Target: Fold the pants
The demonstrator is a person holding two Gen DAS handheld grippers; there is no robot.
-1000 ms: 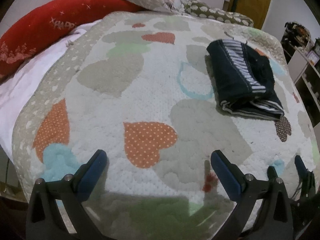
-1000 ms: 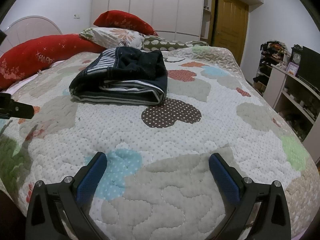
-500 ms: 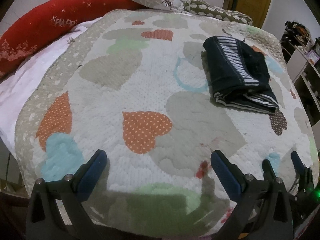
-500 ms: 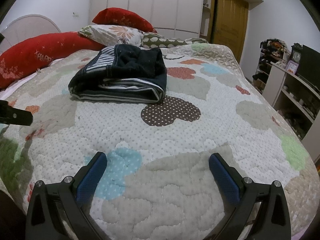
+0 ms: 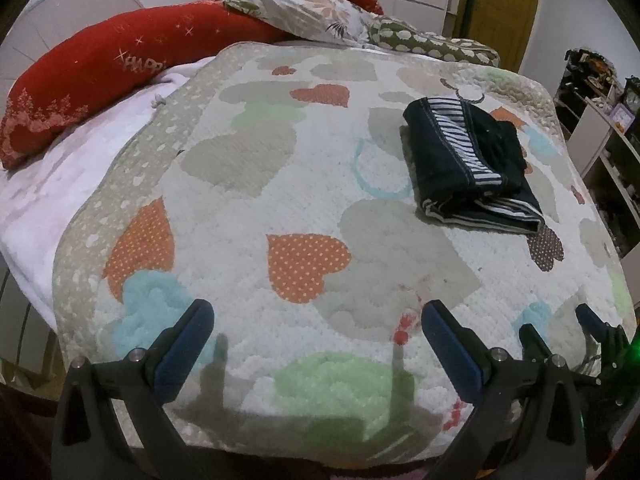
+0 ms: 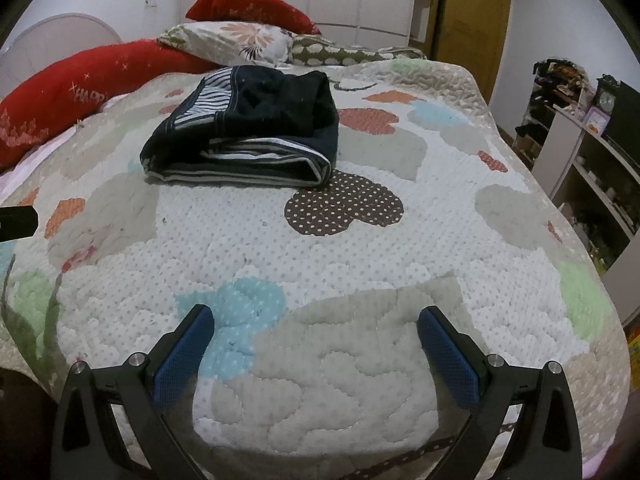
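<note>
Only red pillow [image 5: 100,80] lettering readable: "HAPP".

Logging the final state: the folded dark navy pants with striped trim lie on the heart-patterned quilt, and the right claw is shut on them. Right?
Not quite. The right wrist view shows the right claw open and apart from the folded dark navy pants on the heart-patterned quilt.

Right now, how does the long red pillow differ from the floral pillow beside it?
The long red pillow is plain red, sparkle-printed and stretched along the bed's left side; the floral pillow is pale, flower-patterned, shorter and sits at the bed's head. Both lie beyond the folded pants.
</note>
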